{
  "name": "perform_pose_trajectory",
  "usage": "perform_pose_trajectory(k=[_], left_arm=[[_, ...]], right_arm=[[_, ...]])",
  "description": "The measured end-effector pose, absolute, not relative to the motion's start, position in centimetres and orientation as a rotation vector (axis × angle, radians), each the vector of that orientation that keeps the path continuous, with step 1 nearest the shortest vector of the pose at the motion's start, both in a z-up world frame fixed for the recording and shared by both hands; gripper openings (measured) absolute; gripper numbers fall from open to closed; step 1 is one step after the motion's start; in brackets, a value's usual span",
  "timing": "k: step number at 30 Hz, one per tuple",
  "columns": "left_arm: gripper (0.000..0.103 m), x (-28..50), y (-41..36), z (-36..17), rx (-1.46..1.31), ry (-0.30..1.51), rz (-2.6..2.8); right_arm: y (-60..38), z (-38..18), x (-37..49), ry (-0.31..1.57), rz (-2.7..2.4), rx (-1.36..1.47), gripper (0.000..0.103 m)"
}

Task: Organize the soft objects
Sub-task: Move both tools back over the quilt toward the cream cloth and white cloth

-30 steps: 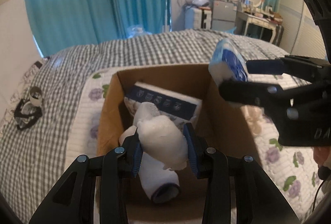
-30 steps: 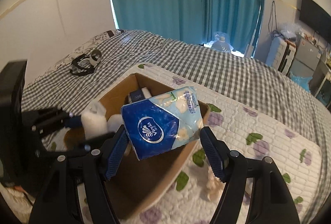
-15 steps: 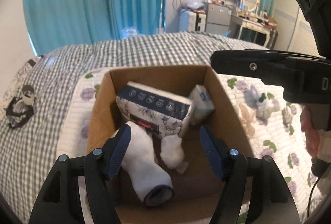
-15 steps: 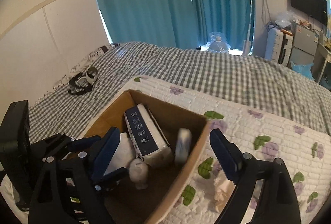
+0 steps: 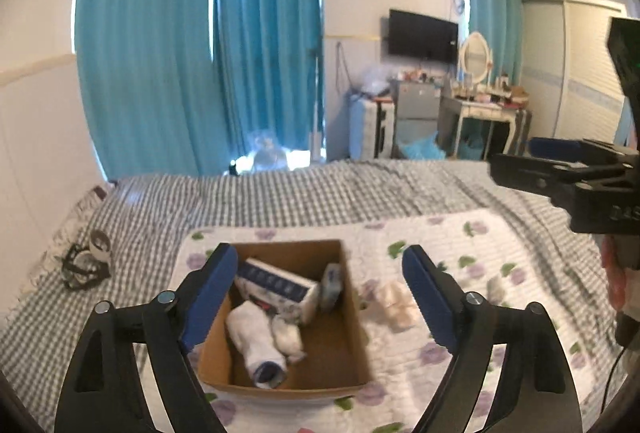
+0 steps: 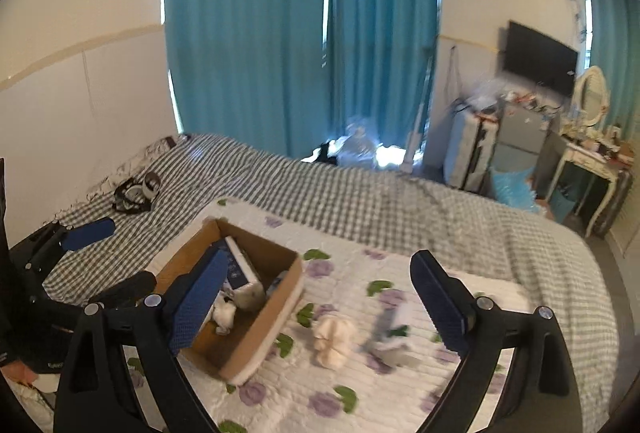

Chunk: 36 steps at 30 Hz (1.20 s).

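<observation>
From the left wrist view, the left gripper (image 5: 316, 275) hung above the bed with its blue-padded fingers spread wide and nothing between them. Straight below sat the open cardboard box (image 5: 344, 347), its inside fully visible: a rolled white sock (image 5: 256, 345) with a dark cuff, a smaller white bundle (image 5: 287, 337) touching it, a dark-banded floral tissue pack (image 5: 280, 289) leaning across the back, and a small blue-and-white tissue packet (image 5: 331, 285) upright against the right wall. To the right of the box a cream soft lump (image 5: 396, 303) lay on the quilted floral blanket (image 5: 460, 241), with a small greyish item (image 5: 495, 287) farther right.

The right wrist view showed the box (image 6: 264, 329) from its corner, the contents half hidden behind a finger. The right gripper (image 6: 316, 297) was likewise spread and empty. Only here did the cream lump (image 6: 334, 339) read as knobbly and plush, with a blurred blue-grey item (image 6: 390, 329) just beside it. The checked bedcover (image 6: 380, 205) stretched behind.
</observation>
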<state>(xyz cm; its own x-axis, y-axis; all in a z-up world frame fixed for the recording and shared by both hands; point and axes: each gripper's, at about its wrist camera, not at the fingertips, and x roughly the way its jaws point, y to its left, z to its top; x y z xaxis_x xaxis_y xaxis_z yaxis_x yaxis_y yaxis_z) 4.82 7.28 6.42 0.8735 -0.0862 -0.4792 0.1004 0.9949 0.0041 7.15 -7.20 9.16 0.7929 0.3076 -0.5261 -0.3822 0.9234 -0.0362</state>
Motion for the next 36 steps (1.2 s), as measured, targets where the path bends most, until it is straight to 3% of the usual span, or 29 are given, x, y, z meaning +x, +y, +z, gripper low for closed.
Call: perform_pose_trajectory(k=[7,17,32,36], left_arm=[[0.086,3.9,2.4,6.9,0.026,0.522,-0.143],[0.086,7.6,-4.8,1.0,0.017,0.673,-0.192],[0.086,13.6,-9.7,-11.3,0.011,0.872,-0.201],[0.086,14.6,-9.9,-13.3,0.027,0.901,-0.172]], right_arm=[[-12.5,9.8,3.5,0.518,0.312,-0.202,0.093],[-22.9,4.4,7.6,0.631,0.232,-0.043,0.093],[-26.9,-15.2,13.3,0.938,0.289,-0.256,0.092],[-26.5,-17.9,14.6,0.958,0.265,-0.292,0.085]])
